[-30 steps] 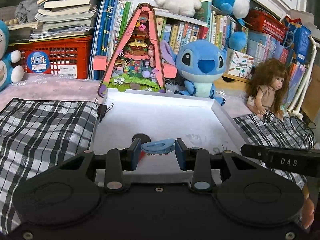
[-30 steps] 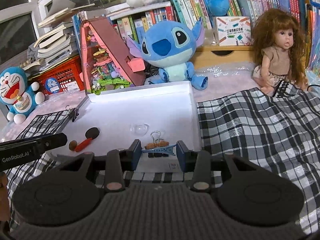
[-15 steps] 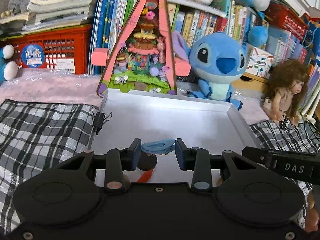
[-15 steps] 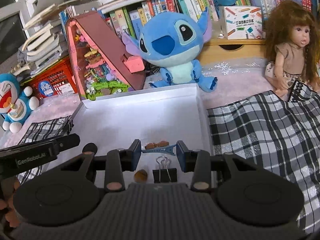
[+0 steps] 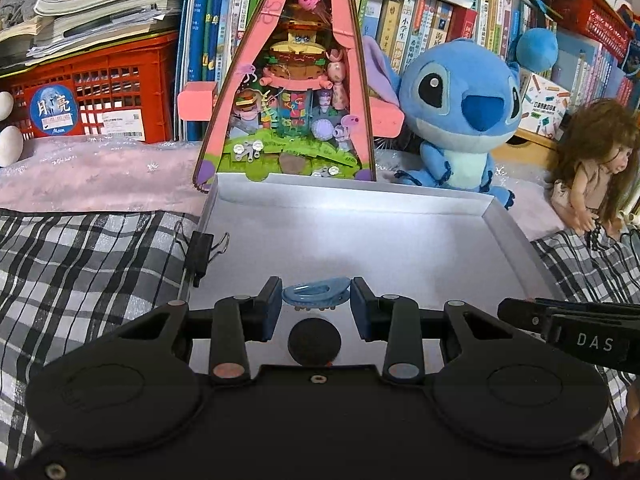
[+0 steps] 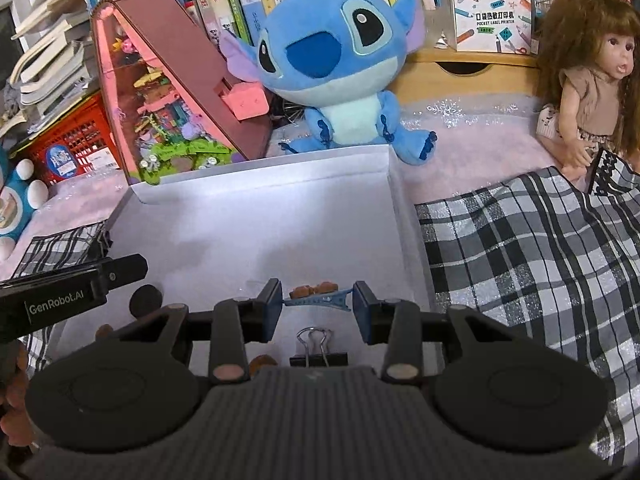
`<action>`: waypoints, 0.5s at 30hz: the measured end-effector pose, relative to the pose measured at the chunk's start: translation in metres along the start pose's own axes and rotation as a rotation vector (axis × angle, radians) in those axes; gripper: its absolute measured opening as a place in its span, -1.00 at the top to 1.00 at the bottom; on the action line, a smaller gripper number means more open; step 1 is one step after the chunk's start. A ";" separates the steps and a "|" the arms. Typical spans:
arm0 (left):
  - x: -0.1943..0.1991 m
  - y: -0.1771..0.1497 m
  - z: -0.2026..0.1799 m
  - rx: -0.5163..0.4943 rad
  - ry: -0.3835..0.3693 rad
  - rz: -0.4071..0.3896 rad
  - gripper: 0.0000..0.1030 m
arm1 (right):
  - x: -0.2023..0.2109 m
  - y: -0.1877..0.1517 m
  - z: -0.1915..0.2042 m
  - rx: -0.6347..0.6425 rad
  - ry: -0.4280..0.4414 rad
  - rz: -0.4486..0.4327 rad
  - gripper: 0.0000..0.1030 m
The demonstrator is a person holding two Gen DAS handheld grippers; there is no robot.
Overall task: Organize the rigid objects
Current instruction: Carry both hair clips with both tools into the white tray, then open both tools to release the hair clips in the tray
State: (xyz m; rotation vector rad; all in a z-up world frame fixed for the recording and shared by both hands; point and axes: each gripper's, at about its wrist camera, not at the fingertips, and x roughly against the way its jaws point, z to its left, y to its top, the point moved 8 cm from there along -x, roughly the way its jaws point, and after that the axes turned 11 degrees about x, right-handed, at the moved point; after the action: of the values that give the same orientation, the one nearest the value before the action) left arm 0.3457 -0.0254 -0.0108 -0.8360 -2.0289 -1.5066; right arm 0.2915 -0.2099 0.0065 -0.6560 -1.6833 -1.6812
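My left gripper (image 5: 316, 299) is shut on a blue oval hair clip (image 5: 315, 294), held over the near part of a white tray (image 5: 360, 196). Just below the clip, a black round-headed item (image 5: 314, 342) lies on the tray floor. My right gripper (image 6: 318, 300) is shut on a thin blue hair clip with brown bears (image 6: 316, 295), over the same white tray (image 6: 264, 168). A black binder clip (image 6: 318, 350) lies in the tray under the right gripper. The black round item (image 6: 145, 299) and two small brown pieces show at the tray's near left.
Another black binder clip (image 5: 201, 250) grips the tray's left wall. Checked cloth (image 6: 532, 264) flanks the tray on both sides. Behind stand a pink triangular toy house (image 5: 288, 92), a blue plush (image 5: 460, 120), a doll (image 6: 588, 80), a red crate (image 5: 96, 92) and books.
Both grippers have moved forward over the tray and tilted lower, each still holding its clip. The black round item and the binder clip have slid toward the bottom of the views.
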 end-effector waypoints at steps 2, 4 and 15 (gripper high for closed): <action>-0.004 0.000 0.001 0.004 0.002 0.009 0.33 | -0.003 0.001 -0.001 -0.004 -0.001 0.007 0.15; -0.007 -0.001 0.003 0.007 0.007 0.012 0.33 | -0.005 0.002 -0.001 -0.010 0.002 0.014 0.15; -0.016 -0.005 0.004 0.004 0.008 0.024 0.32 | -0.013 -0.001 0.000 -0.004 0.000 0.029 0.13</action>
State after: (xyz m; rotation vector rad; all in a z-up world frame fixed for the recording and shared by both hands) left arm 0.3537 -0.0255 -0.0262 -0.8476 -2.0087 -1.4899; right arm 0.2992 -0.2091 -0.0034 -0.6795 -1.6634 -1.6642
